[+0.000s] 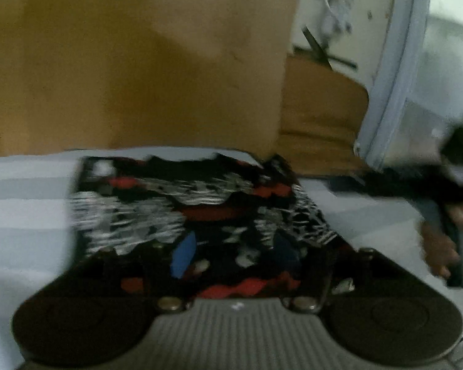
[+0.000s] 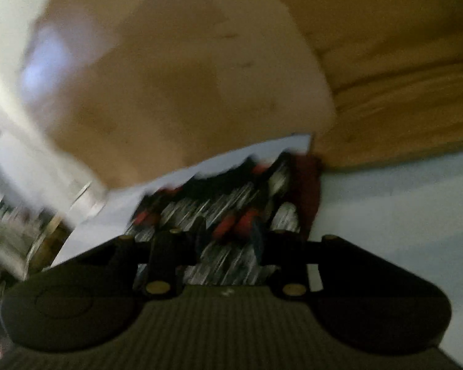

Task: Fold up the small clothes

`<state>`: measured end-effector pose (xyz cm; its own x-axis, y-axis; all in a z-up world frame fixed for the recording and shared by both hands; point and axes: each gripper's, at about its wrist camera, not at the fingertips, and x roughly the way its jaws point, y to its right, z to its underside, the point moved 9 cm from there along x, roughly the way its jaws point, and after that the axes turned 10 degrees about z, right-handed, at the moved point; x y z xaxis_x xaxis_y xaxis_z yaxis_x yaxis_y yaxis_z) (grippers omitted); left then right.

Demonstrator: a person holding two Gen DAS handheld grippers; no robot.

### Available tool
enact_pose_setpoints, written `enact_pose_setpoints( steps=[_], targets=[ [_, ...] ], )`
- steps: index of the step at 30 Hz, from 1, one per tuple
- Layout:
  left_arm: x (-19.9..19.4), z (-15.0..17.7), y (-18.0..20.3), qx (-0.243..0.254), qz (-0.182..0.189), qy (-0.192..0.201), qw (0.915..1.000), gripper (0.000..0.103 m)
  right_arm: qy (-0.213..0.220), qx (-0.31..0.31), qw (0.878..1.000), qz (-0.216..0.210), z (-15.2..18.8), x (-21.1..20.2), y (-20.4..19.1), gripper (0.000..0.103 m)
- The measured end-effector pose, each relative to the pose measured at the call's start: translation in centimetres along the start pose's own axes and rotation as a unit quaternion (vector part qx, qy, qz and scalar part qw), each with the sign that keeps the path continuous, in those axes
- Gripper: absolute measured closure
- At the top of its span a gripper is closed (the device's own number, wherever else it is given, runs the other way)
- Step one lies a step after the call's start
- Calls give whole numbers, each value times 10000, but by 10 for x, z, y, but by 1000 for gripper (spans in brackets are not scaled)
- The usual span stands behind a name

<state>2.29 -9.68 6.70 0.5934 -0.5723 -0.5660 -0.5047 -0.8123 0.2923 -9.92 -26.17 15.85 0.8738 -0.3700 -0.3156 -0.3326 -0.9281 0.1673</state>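
While blurred, both hand-held grippers [image 1: 231, 259] [image 2: 222, 246] straddle patterned garment [image 1: 200, 209].

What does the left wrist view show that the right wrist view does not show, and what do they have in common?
Only the left wrist view shows the person's other hand holding the right gripper's handle, and a blue patch on the patterned garment. Only the right wrist view shows a dark red cloth edge beside the garment, and blurred clutter at the left. Both show the black, white and red garment on a pale surface before brown wooden furniture.
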Motion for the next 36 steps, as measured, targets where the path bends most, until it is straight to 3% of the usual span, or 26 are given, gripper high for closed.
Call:
enact_pose_setpoints(
  steps=[4,7,11,17,20,25,30,32,36],
  targets=[
    [-69,26,-37,-60,-243,-80,9997,43,-124,-200,9996,-153,67,-57,-18,67],
    [-102,54,-56,-262,-351,-310,9986,43,-173,-159,9997,-35,115,-86,-20,67],
    [-134,103,-69,-749,-346,-701,9941,42,-175,400,9989,144,160,-118,-6,67],
    [-159,155,-70,-1414,-189,-964,9851,38,-230,869,9957,241,201,-145,1,67],
    [-163,160,-61,-1343,-124,-927,9865,28,-307,821,9958,256,209,-145,-4,67],
    [-157,162,-50,-1045,-364,-917,9896,27,-442,833,9955,108,214,-132,-11,67],
    [-155,164,-45,-796,-590,-913,9909,40,-520,842,9951,-14,217,-130,-13,69],
    [-154,164,-44,-676,-718,-933,9907,53,-561,781,9954,-25,220,-130,-15,71],
    [-152,163,-43,-577,-749,-954,9909,69,-624,700,9956,14,223,-128,-16,88]
  ],
)
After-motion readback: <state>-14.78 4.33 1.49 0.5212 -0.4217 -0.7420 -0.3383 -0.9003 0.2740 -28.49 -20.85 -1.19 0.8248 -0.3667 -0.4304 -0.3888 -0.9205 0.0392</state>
